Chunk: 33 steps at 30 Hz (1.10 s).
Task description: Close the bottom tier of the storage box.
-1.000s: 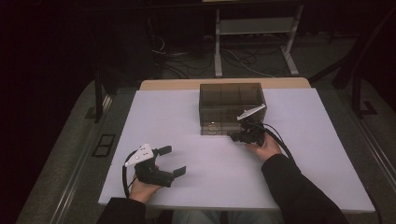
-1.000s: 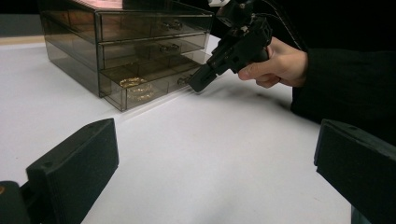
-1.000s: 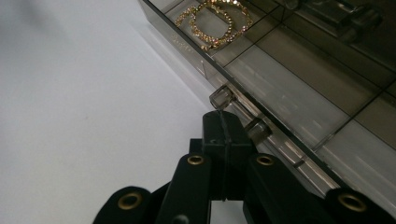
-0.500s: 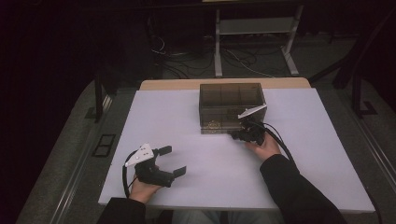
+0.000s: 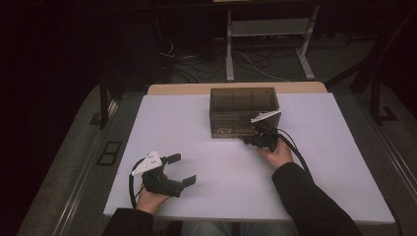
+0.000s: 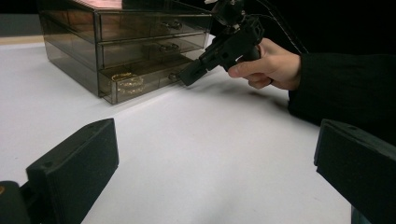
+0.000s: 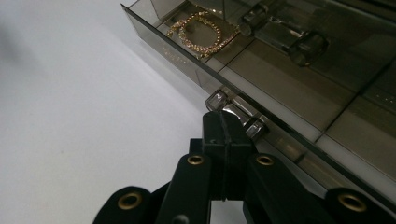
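At about one o'clock on the white desk [image 5: 196, 123], the smoky clear-plastic three-drawer box [image 5: 243, 110] has its bottom drawer barely out, the right gripper [image 7: 227, 135] fingers pinched together at its clear knob [image 7: 233, 111], so the pull seems just begun, while the left gripper [image 5: 179, 169] waits wide open at seven o'clock.

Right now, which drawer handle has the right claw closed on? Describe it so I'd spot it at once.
On the white table stands a smoky see-through drawer box with three stacked drawers. The handle is the clear knob on the bottom drawer, the one holding a gold chain bracelet, right at the right claw.
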### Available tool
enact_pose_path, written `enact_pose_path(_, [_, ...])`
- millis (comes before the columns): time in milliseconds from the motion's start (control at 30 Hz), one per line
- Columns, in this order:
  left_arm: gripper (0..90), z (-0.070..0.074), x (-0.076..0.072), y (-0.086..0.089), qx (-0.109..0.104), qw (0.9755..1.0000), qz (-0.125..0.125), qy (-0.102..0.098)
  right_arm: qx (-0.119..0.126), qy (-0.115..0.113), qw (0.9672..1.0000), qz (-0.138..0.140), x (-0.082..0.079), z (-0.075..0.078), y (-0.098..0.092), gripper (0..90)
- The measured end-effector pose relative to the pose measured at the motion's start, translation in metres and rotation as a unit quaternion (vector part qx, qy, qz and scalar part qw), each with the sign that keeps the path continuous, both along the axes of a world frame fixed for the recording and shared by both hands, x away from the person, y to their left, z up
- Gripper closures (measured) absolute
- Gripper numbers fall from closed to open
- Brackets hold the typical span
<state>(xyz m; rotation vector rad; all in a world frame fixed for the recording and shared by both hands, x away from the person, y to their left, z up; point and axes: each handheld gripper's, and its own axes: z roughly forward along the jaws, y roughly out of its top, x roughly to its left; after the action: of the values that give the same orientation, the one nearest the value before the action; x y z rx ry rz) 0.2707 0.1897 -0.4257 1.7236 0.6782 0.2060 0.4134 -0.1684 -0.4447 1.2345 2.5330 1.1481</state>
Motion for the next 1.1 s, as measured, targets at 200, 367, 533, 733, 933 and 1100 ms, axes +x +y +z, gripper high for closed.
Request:
enact_pose_path(200, [0.0,0.0,0.0,0.0,0.001,1.0,0.0,0.0,0.004,-0.002,1.0,-0.009,0.002,-0.001,0.001,89.1])
enact_pose_path(367, [0.0,0.0,0.0,0.0,0.0,1.0,0.0,-0.001,0.007,-0.002,0.9999,-0.015,0.004,-0.001,0.0,89.1])
enact_pose_path(533, [0.0,0.0,0.0,0.0,0.001,1.0,-0.001,-0.001,0.012,-0.001,0.9997,-0.019,0.006,-0.002,0.0,89.1])
enact_pose_path(733, [0.0,0.0,0.0,0.0,0.001,1.0,-0.001,-0.001,0.012,-0.002,0.9997,-0.023,0.009,-0.002,0.001,89.1])
enact_pose_path(933, [0.0,0.0,0.0,0.0,0.0,1.0,-0.001,-0.001,0.015,-0.002,0.9995,-0.026,0.01,-0.002,0.001,89.1])
enact_pose_path(1100, [0.0,0.0,0.0,0.0,0.0,1.0,-0.001,-0.001,0.02,-0.004,0.9993,-0.031,0.012,-0.003,0.0,89.1])
